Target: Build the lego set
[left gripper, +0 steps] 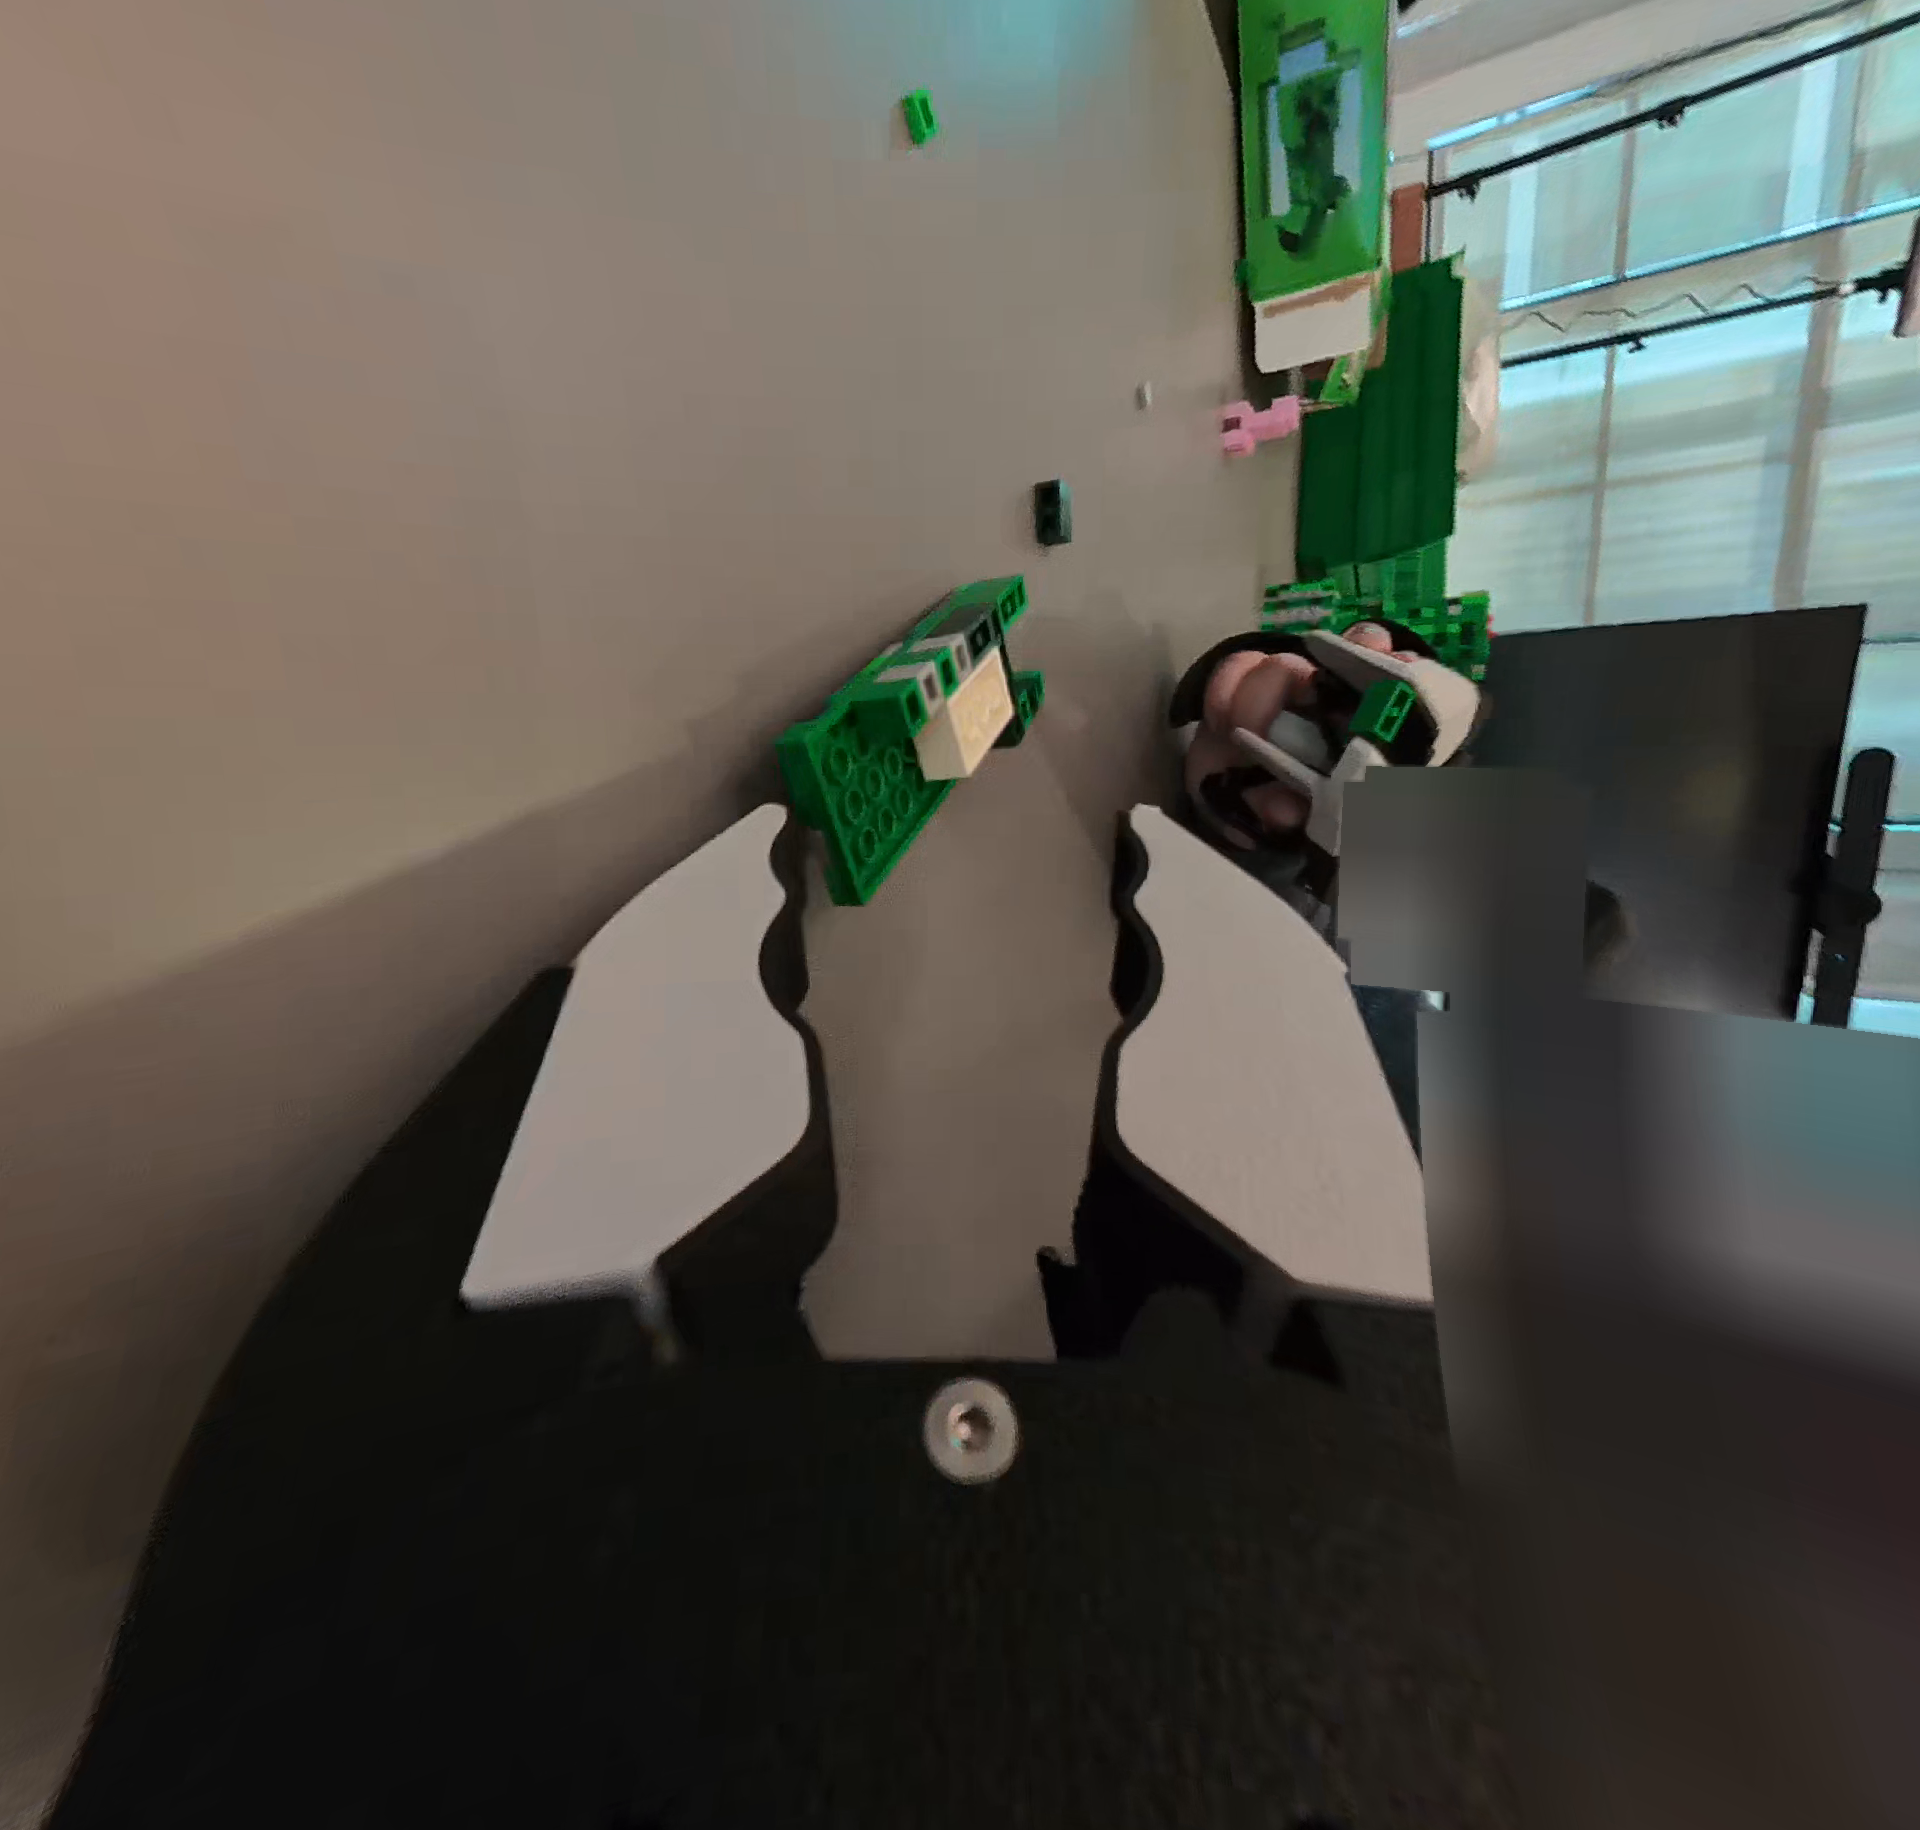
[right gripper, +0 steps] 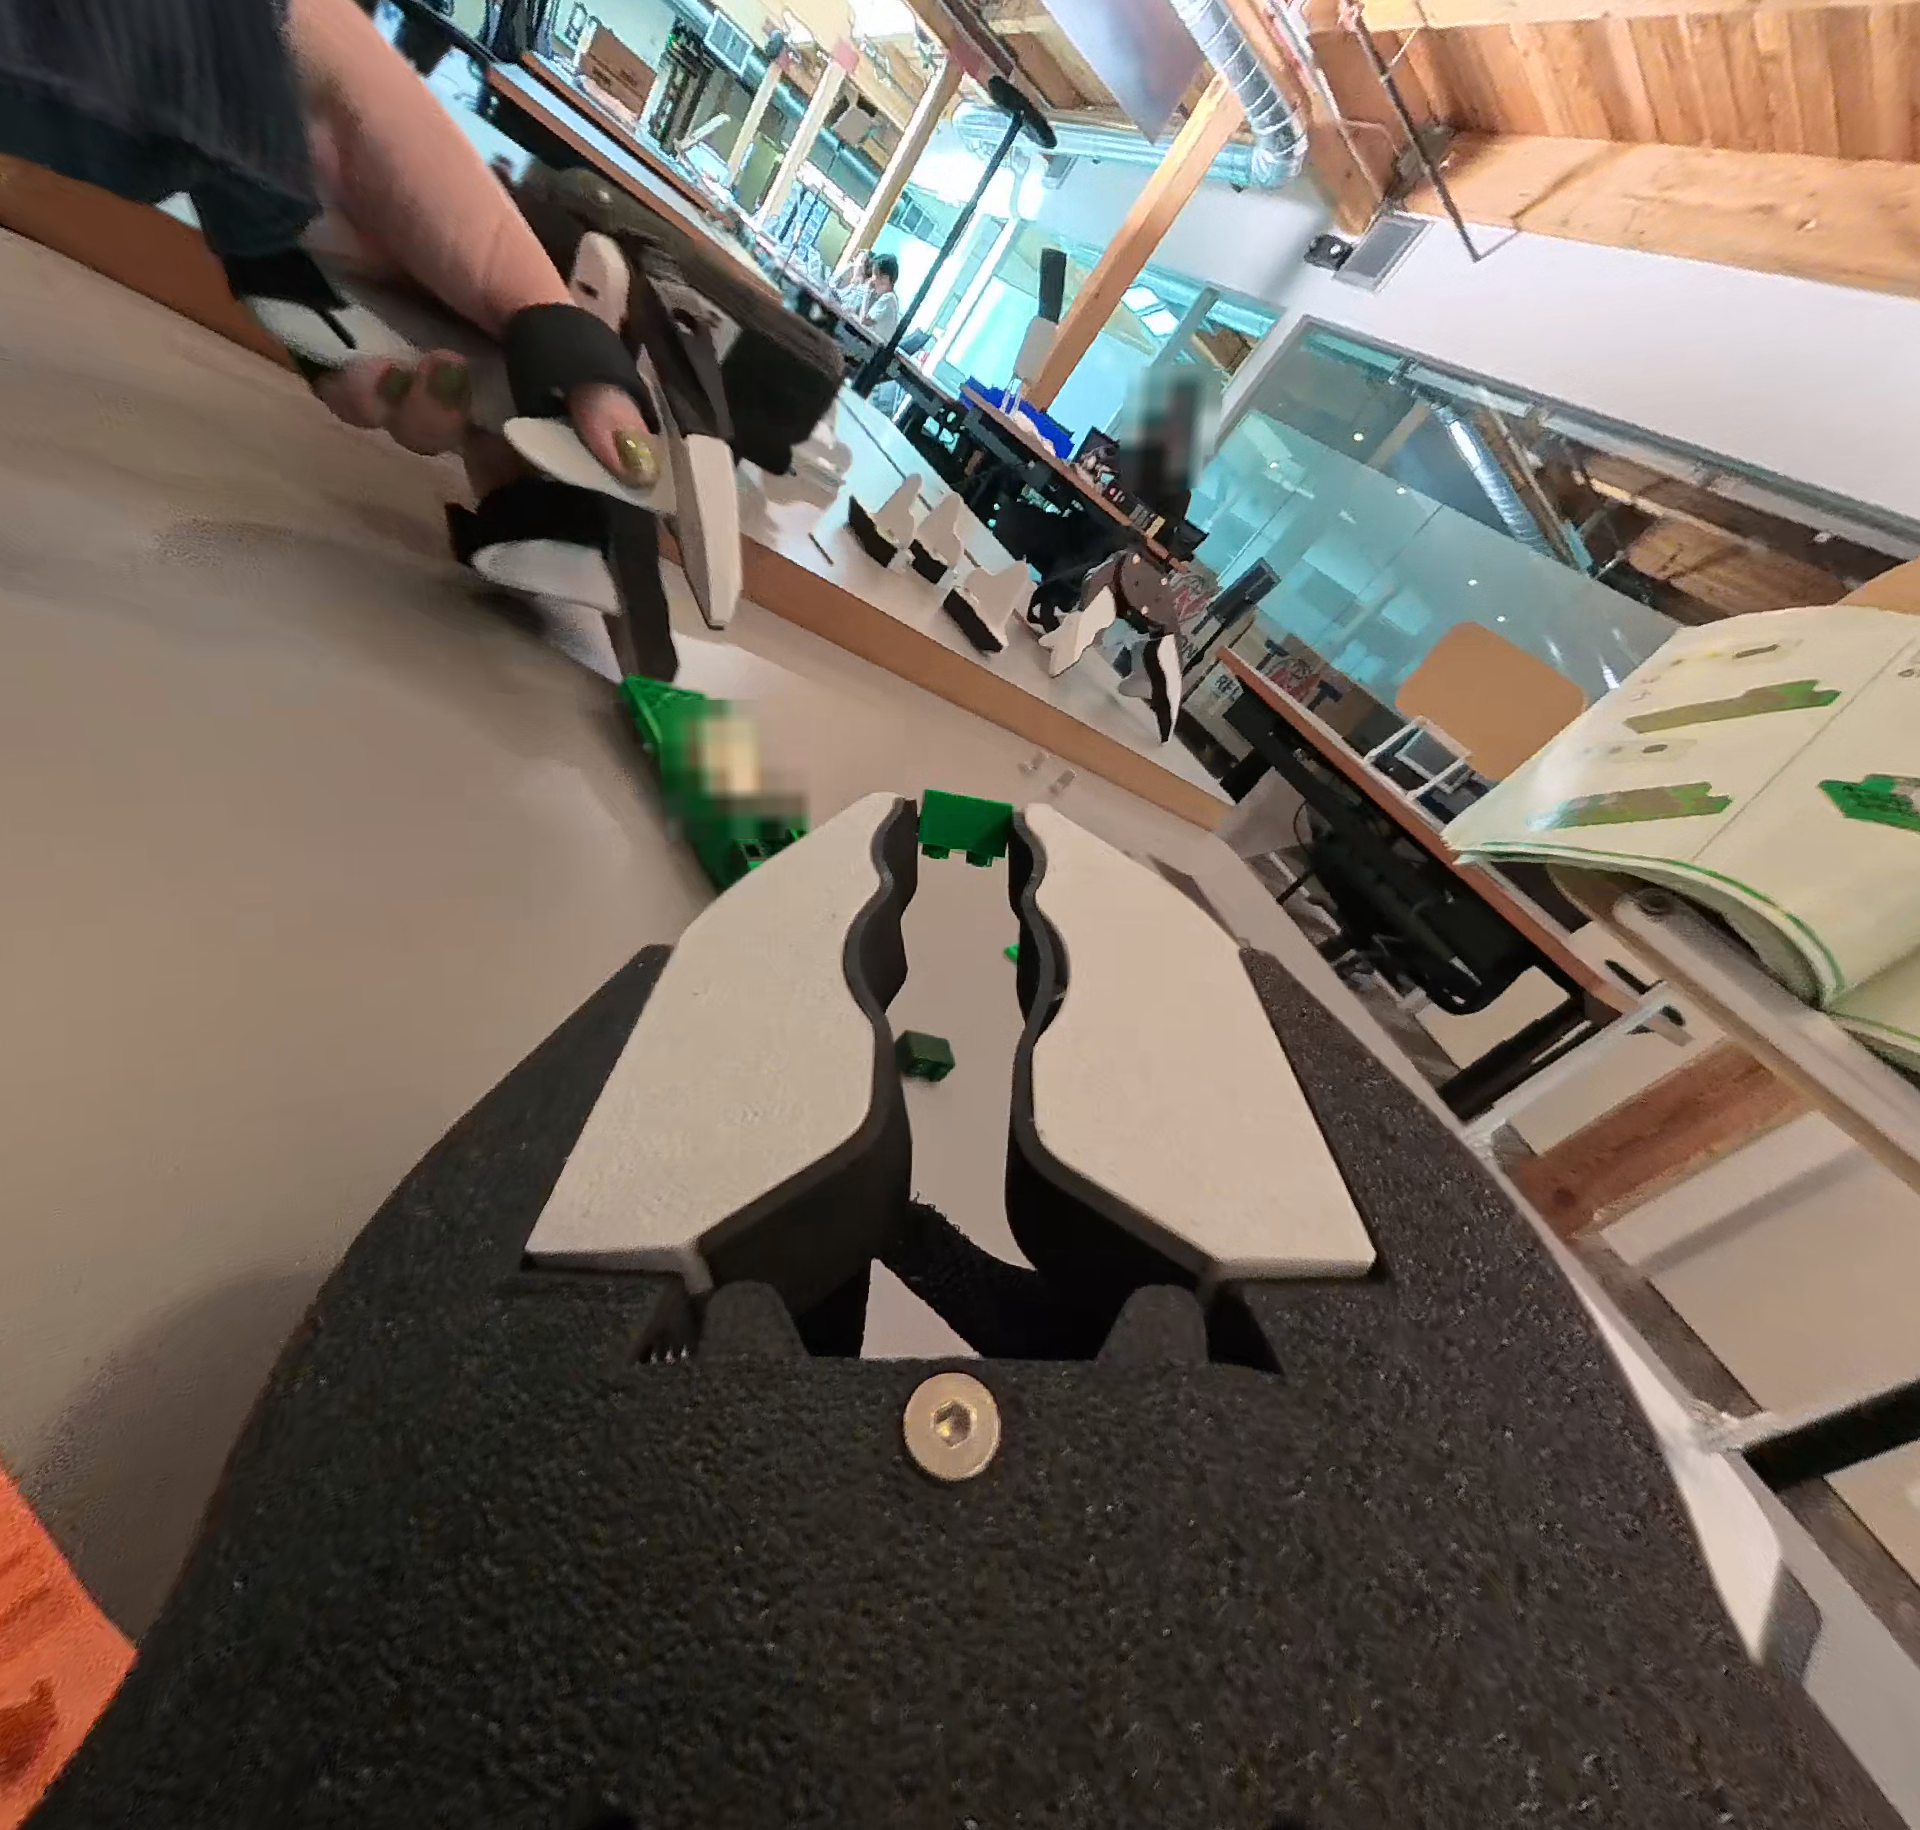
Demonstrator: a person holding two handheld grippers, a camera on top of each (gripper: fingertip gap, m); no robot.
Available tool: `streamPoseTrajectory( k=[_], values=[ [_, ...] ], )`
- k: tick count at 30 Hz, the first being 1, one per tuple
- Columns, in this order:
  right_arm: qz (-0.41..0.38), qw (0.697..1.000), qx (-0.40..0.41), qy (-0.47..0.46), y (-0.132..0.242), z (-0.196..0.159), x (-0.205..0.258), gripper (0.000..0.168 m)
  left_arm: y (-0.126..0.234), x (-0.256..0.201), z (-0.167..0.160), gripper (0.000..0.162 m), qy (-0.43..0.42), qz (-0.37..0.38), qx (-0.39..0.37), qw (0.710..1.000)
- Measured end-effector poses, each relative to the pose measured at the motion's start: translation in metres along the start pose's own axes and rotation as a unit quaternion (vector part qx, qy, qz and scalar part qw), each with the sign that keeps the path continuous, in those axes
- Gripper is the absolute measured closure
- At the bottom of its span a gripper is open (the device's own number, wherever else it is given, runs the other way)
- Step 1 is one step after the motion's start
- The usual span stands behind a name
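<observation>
Big open workshop, pale grey tabletop (left gripper: 520,430). The left gripper (left gripper: 951,835) is spread wide and empty, with the half-built green plate assembly with a cream block (left gripper: 914,731) at its 11 o'clock. The right gripper (right gripper: 961,824) is pinching a small green brick (right gripper: 964,828) at the tips. That shallow grip could let it twist or pop out when pressed on.

green assembly (left gripper: 914,731) | cream brick (left gripper: 971,726) | pink piece (left gripper: 1252,424) | grey table (left gripper: 520,430)
</observation>
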State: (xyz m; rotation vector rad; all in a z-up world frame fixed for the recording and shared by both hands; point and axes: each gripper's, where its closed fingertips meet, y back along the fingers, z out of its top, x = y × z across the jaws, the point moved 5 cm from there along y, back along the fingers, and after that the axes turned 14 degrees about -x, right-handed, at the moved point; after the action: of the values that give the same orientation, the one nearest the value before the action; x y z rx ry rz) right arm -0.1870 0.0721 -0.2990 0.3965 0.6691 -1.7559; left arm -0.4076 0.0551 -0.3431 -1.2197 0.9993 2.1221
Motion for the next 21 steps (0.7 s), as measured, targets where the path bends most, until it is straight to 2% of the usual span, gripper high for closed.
streamPoseTrajectory(
  k=[2, 5, 6, 8, 10, 11, 15, 18, 21],
  values=[
    [-0.01, 1.0, -0.011, 0.011, 0.001, 0.004, -0.001, 0.152, 0.01, -0.001, -0.001, 0.097, -0.024, 0.033, -0.051, 0.998],
    [-0.011, 0.999, -0.01, 0.032, 0.001, 0.006, 0.002, 0.152, 0.019, -0.02, 0.002, 0.089, -0.115, 0.085, -0.116, 0.983],
    [-0.012, 0.999, -0.012, 0.035, 0.0, 0.007, 0.002, 0.152, 0.018, -0.032, 0.002, 0.092, -0.154, 0.092, -0.122, 0.976],
    [-0.023, 0.998, -0.019, 0.049, 0.001, 0.01, 0.001, 0.152, 0.005, -0.074, -0.002, 0.1, -0.238, 0.018, -0.14, 0.961],
    [-0.027, 0.997, -0.024, 0.071, 0.002, 0.013, 0.0, 0.152, -0.016, -0.114, -0.021, 0.104, -0.282, -0.079, -0.116, 0.949],
    [-0.024, 0.996, -0.024, 0.083, 0.003, 0.013, 0.001, 0.152, -0.027, -0.123, -0.03, 0.105, -0.305, -0.091, -0.095, 0.943],
    [-0.011, 0.993, -0.016, 0.116, 0.002, 0.013, 0.008, 0.152, -0.062, -0.134, -0.054, 0.118, -0.391, -0.089, -0.049, 0.915],
    [-0.006, 0.992, -0.017, 0.128, 0.002, 0.014, 0.01, 0.152, -0.072, -0.136, -0.058, 0.126, -0.382, -0.091, -0.041, 0.919],
    [-0.002, 0.991, -0.018, 0.135, 0.002, 0.014, 0.011, 0.152, -0.076, -0.135, -0.059, 0.142, -0.377, -0.093, -0.023, 0.921]
  ],
)
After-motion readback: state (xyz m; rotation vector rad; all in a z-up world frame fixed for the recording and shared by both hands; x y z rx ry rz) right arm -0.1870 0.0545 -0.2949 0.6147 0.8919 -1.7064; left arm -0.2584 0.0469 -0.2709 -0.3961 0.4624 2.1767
